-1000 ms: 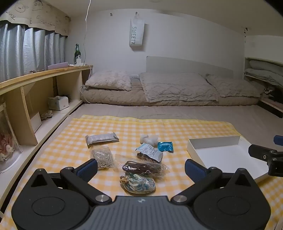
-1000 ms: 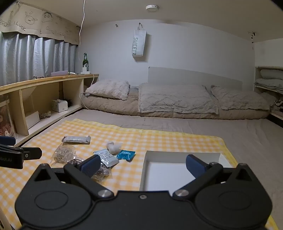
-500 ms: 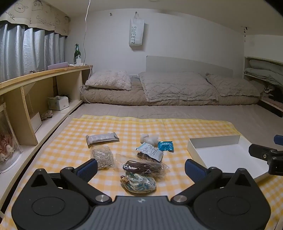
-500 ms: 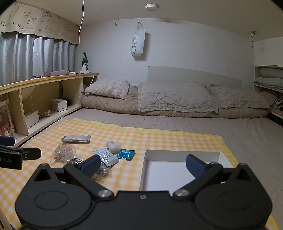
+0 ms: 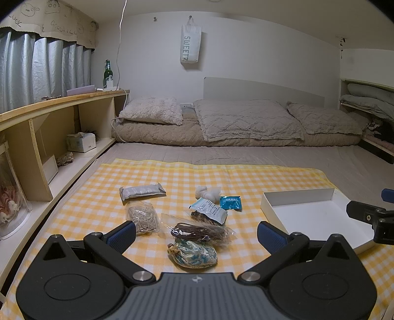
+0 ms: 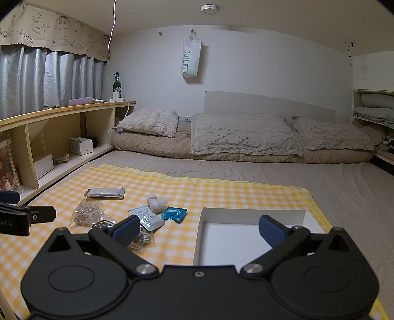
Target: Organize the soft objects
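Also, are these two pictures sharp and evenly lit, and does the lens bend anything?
Left wrist view: sharp; the long wooden shelf bows from fisheye distortion, corners are dark. Right wrist view: sharp too; soft, even light, the round white ceiling lamp giving no glare; faint shadow inside the shallow white cardboard box.

checked cloth blanket [image 5: 86, 204], matt white tray [image 5: 307, 197]

A white tote bag [image 6: 191, 59] hanging on the far wall reads "SWEETZ" downward. The paper valance [image 6: 49, 37] above the curtains carries hand-drawn "GOOD LUCK" lettering. The left gripper [image 6: 24, 216], seen at the right wrist view's left edge, shows "bot.AI".
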The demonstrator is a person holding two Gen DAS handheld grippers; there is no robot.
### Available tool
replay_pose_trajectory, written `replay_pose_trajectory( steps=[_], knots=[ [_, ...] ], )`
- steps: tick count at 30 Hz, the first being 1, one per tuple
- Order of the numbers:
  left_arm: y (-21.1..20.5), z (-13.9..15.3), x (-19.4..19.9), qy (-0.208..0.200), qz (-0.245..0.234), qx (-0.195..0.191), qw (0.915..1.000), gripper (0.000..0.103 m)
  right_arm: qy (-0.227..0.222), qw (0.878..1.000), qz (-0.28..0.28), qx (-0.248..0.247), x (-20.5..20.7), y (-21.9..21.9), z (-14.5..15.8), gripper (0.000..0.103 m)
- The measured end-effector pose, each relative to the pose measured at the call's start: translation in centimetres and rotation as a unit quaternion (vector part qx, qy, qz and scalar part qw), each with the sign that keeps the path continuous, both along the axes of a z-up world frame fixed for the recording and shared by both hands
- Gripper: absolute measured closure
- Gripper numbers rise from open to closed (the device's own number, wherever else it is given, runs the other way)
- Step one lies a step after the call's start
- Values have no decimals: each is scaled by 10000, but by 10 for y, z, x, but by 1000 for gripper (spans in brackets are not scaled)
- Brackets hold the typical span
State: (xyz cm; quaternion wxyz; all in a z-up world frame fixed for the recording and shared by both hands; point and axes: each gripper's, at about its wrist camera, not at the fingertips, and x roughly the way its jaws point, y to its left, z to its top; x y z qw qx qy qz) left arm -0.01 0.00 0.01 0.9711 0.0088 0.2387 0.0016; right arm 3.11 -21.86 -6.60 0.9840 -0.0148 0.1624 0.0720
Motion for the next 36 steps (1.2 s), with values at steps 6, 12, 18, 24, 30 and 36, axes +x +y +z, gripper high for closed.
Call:
replay_pose_trajectory(
  steps=[6,12,18,24,30,36],
  knots=[
    [0,0,0,2,5,-1,10000,0,4,10000,-3,0,2,1,-3,0],
    [-2,-3,-1,5,-5,-2,10000,0,8,10000,7,-6,3,0,-4,0],
    [-3,-5,-1,8,3,-5,10000,0,12,10000,-11,0,2,1,-4,0],
    [-2,-5,-1,8,2,-9,10000,0,24,10000,-7,-2,2,1,-3,0],
    [-2,-6,-1,11,2,-8,10000,0,29,10000,-11,-1,1,1,-2,0],
    [-2,-5,-1,14,4,-10,10000,0,30,10000,-8,1,2,1,-2,0]
  ],
)
